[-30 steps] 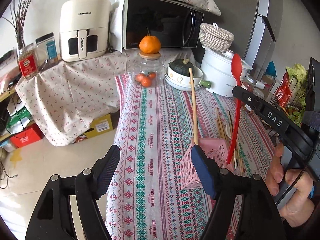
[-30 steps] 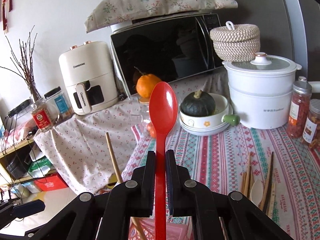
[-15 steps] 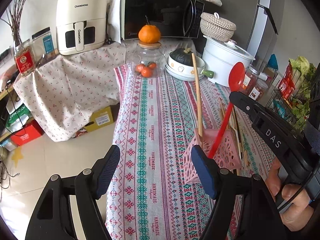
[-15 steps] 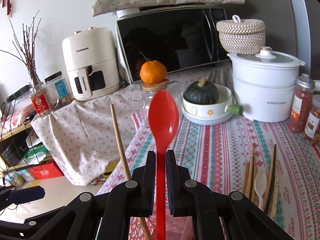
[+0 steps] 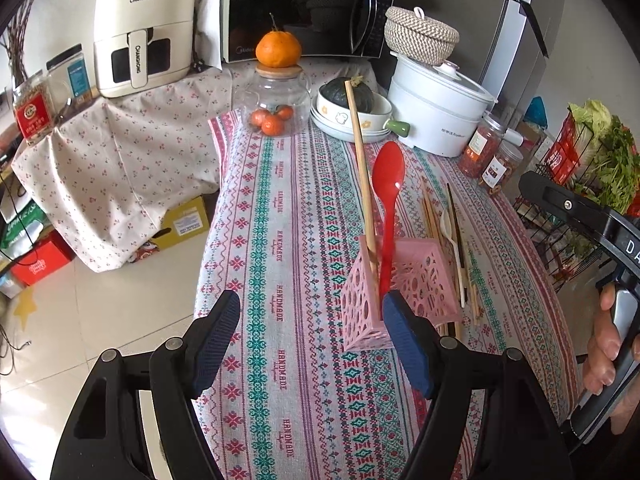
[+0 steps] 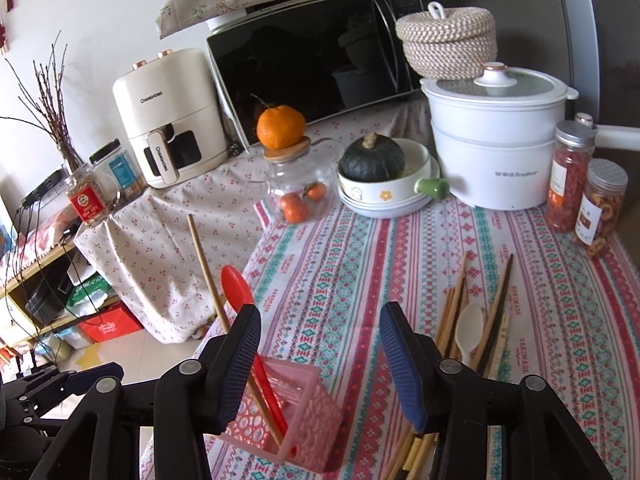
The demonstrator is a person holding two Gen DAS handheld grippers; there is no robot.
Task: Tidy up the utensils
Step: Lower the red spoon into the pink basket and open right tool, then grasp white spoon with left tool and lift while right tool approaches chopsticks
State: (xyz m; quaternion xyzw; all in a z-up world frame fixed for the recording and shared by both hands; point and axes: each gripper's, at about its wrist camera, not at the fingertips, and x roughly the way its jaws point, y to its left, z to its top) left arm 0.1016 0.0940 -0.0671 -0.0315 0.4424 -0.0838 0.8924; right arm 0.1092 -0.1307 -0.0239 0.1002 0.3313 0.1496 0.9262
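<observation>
the red plastic spoon (image 5: 387,196) stands in the pink perforated plastic basket (image 5: 404,292) beside a long wooden chopstick (image 5: 360,160). the right gripper (image 6: 320,354) is opening with nothing between; the left gripper (image 5: 312,340) is spread, empty. next, i think, comes the white spoon (image 6: 468,332) among the loose chopsticks on the bench, right of the basket.

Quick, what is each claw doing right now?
Left claw: open, holding nothing.
Right claw: opening, nothing between; red spoon stands in the pink basket.

A home kitchen: microwave (image 6: 316,68), air fryer (image 6: 168,116), patterned tablecloth (image 6: 400,264).
</observation>
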